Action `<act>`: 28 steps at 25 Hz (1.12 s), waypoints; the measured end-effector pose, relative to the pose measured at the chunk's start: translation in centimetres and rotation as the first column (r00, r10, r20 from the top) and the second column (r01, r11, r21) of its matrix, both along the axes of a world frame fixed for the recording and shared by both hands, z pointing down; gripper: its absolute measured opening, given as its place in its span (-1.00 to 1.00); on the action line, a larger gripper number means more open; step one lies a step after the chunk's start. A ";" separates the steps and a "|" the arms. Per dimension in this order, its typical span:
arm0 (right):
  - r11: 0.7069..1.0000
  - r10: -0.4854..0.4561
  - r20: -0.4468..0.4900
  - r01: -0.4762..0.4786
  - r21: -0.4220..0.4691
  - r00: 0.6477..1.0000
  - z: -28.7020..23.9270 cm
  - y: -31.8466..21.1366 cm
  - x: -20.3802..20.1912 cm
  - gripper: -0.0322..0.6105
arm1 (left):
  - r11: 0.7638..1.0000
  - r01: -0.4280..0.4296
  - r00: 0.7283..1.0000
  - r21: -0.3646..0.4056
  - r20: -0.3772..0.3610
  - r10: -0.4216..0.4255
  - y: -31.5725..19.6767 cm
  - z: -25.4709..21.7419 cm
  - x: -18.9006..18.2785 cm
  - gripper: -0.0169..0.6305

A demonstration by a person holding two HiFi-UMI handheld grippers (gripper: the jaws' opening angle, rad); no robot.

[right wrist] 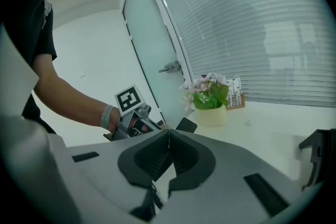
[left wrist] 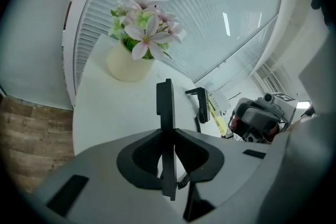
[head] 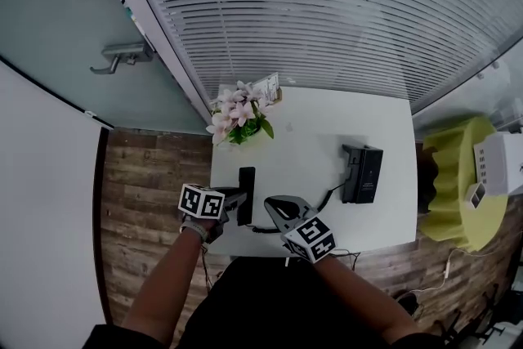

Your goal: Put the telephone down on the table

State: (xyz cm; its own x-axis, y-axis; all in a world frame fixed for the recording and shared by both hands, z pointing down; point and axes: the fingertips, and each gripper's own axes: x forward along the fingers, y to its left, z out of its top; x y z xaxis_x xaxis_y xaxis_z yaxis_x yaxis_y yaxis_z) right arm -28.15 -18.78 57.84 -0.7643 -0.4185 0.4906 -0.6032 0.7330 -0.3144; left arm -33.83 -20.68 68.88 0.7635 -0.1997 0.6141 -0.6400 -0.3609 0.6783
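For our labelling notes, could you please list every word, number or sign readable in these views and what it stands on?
No words can be read.
Left marker cube: square black-and-white code, no letters.
Right marker cube: the same.
Small card behind the flower pot: print too small to read.
Telephone base: no legible print.

White table [head: 327, 118] on wood floor [head: 147, 200], blinds [head: 327, 4] behind

telephone handset [left wrist: 166, 107]: black, slim, edge-on | clamped in left hand-held gripper [left wrist: 167, 139] | over white table [head: 327, 127]
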 end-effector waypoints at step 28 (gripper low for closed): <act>0.990 -0.127 -0.038 0.124 -0.072 0.991 1.5 1.2 -4.5 -0.83 | 0.999 -0.025 0.971 0.045 0.239 0.013 -2.6 4.0 -3.5 -0.54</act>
